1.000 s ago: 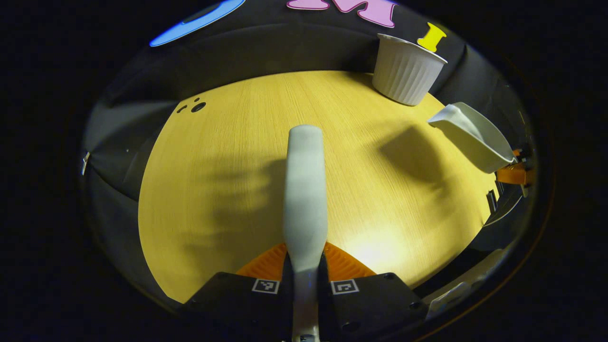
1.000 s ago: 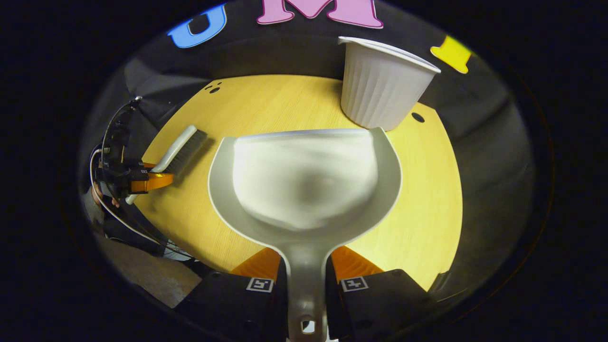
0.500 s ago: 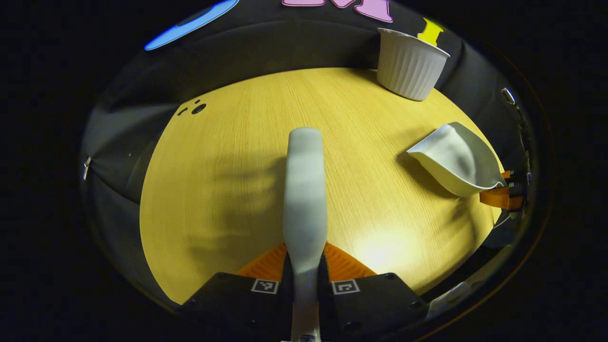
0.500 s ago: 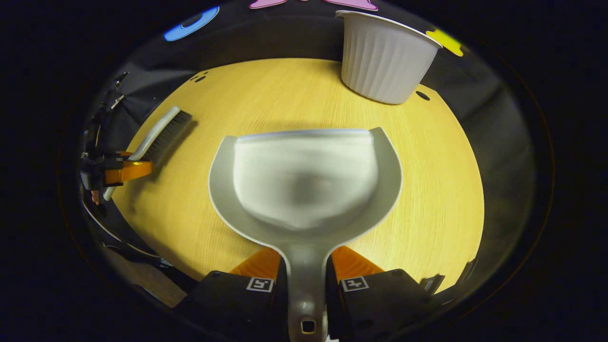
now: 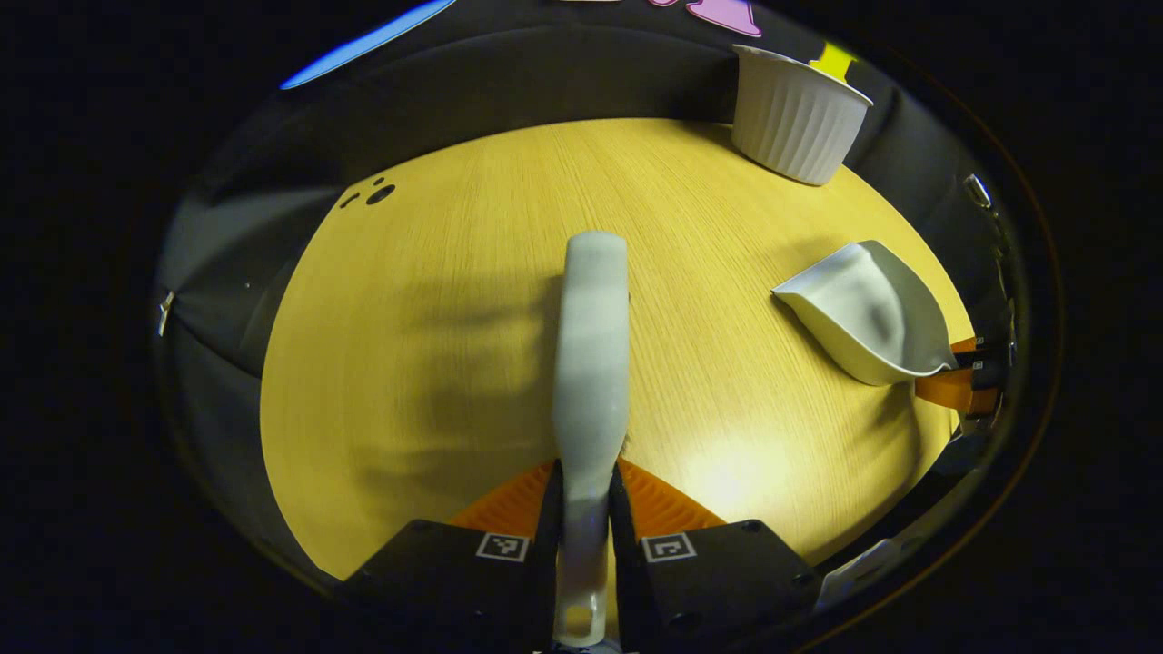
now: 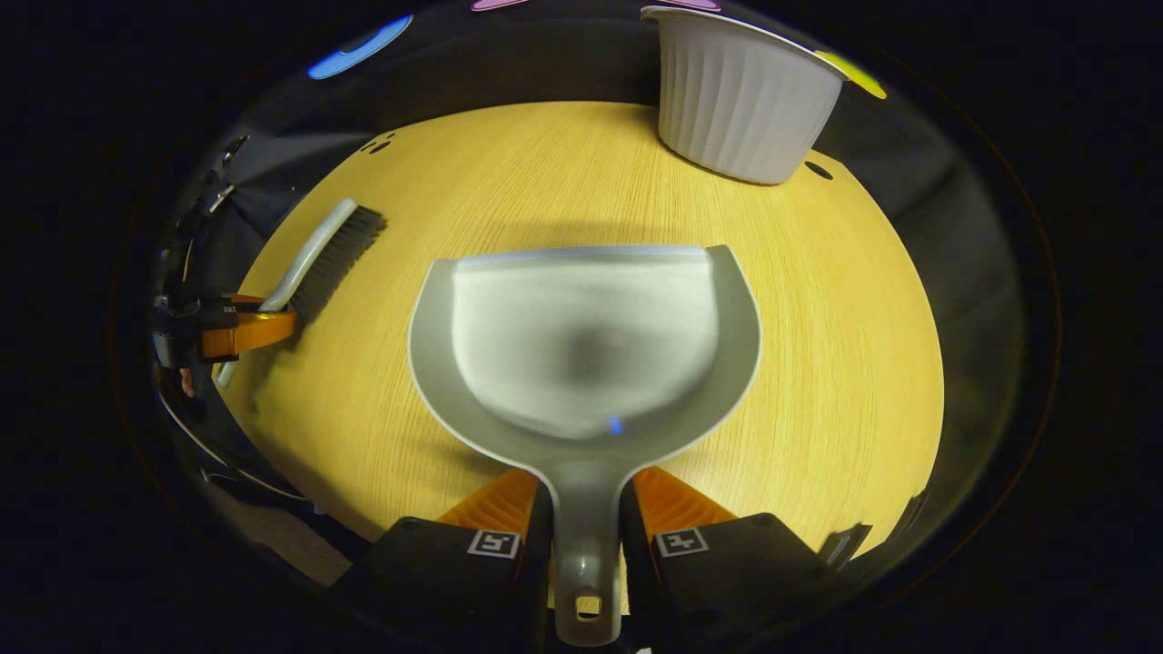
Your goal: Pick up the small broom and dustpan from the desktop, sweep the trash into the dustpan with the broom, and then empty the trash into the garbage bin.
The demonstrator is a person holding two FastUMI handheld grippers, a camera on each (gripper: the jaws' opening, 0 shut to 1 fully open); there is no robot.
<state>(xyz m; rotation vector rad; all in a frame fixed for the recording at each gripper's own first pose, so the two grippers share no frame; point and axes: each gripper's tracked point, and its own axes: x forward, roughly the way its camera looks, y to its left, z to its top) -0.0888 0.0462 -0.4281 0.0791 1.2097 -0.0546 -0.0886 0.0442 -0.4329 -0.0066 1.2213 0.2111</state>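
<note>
- The left gripper [image 5: 581, 509] has both fingers clamped on the handle of the broom [image 5: 591, 363], which runs straight forward from them over the desktop [image 5: 436, 300].
- In the right gripper view the same broom [image 6: 323, 254] shows at the left side of the desktop [image 6: 845, 300], dark bristles turned down toward the wood, with the left gripper [image 6: 232, 329] around its handle near the desktop's left edge.
- The right gripper [image 6: 586, 527] has both fingers pressed together on the handle of the dustpan [image 6: 586, 345], whose scoop opens forward and sits low over the middle of the desktop; whether it touches the wood, I cannot tell.
- In the left gripper view that dustpan [image 5: 863, 313] lies toward the right side of the desktop, with the right gripper [image 5: 963, 377] behind it at the desktop's right edge.
- The garbage bin [image 6: 740, 100], a white ribbed tub, stands upright at the far right of the desktop, well beyond the dustpan's front lip; the left gripper view shows it [image 5: 795, 113] at the far right corner too.
- No trash can be made out in the scoop.
</note>
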